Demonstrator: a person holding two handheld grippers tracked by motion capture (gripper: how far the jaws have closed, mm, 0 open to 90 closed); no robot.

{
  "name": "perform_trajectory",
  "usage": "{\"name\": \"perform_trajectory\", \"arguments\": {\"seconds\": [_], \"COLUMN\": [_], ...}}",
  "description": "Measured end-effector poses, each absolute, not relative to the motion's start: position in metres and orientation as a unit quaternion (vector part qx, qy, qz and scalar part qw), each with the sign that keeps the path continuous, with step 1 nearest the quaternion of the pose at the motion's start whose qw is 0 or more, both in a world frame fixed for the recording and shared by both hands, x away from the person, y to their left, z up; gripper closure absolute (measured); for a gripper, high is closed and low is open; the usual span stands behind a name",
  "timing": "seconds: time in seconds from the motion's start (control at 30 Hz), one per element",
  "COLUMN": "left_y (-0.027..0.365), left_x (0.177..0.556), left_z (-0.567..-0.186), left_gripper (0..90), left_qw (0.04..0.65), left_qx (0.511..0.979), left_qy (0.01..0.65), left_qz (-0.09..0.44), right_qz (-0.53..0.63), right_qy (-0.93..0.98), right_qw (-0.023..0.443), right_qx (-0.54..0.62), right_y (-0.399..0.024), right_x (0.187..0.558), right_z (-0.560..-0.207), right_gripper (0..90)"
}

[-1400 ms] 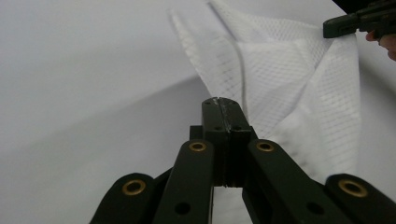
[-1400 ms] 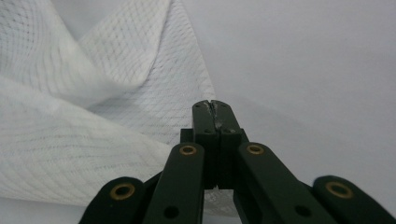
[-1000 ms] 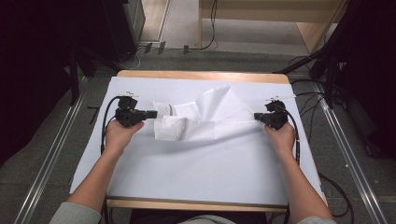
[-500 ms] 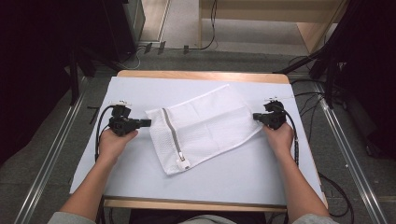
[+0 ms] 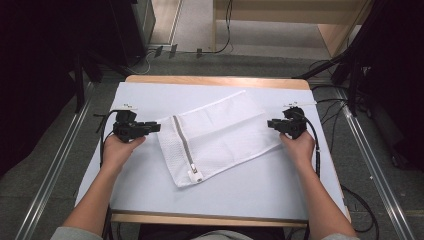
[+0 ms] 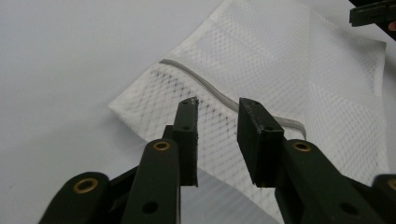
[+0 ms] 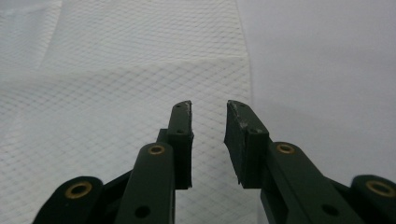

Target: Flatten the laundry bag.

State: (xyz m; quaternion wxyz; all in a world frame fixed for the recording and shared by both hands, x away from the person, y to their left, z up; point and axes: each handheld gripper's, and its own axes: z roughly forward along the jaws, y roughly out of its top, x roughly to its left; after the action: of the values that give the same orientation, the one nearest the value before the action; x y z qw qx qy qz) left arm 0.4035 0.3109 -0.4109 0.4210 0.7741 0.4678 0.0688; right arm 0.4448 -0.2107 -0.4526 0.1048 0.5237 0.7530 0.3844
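We hold the left gripper (image 5: 154, 127) and right gripper (image 5: 272, 123) level at opposite ends of the mesh laundry bag (image 5: 220, 137), jaws just parted, empty. The bag lies flat mid-table (image 5: 150, 200), zipper (image 5: 183, 146) toward the left gripper; we read no writing.

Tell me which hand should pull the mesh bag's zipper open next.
Left, probably. The left tool sits at the mesh bag's zipper end, its jaws just opened with nothing between them. The right tool hovers over the far, plain edge.

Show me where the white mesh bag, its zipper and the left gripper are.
white mesh bag (image 5: 225, 132), high view, middle of the cloth.
zipper (image 5: 183, 144), high view, midway along the grey strip.
left gripper (image 6: 217, 119), left gripper view, gap between its open jaws.
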Motion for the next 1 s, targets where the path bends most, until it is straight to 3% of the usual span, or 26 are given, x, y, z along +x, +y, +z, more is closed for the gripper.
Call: {"name": "perform_trajectory", "arguments": {"seconds": [0.73,0.8,0.83,1.0], "left_y": [0.274,0.271,0.27,0.262], "left_x": [0.486,0.491,0.493,0.499], "left_z": [-0.437,-0.442,-0.444,-0.452], "left_gripper": [56.7,55.1,53.6,52.6], "left_qw": [0.37,0.363,0.358,0.35], "left_qx": [0.812,0.816,0.818,0.827], "left_qy": [0.444,0.443,0.444,0.435], "left_qz": [0.081,0.074,0.074,0.069], "right_qz": [0.356,0.354,0.352,0.348], "right_qy": [0.766,0.765,0.759,0.753], "right_qw": [0.111,0.112,0.124,0.132], "right_qx": [0.524,0.525,0.533,0.542], "right_y": [-0.214,-0.216,-0.22,-0.227], "right_x": [0.393,0.392,0.389,0.382], "right_z": [-0.456,-0.457,-0.457,-0.457], "right_gripper": [72.8,71.5,66.8,64.8]}}
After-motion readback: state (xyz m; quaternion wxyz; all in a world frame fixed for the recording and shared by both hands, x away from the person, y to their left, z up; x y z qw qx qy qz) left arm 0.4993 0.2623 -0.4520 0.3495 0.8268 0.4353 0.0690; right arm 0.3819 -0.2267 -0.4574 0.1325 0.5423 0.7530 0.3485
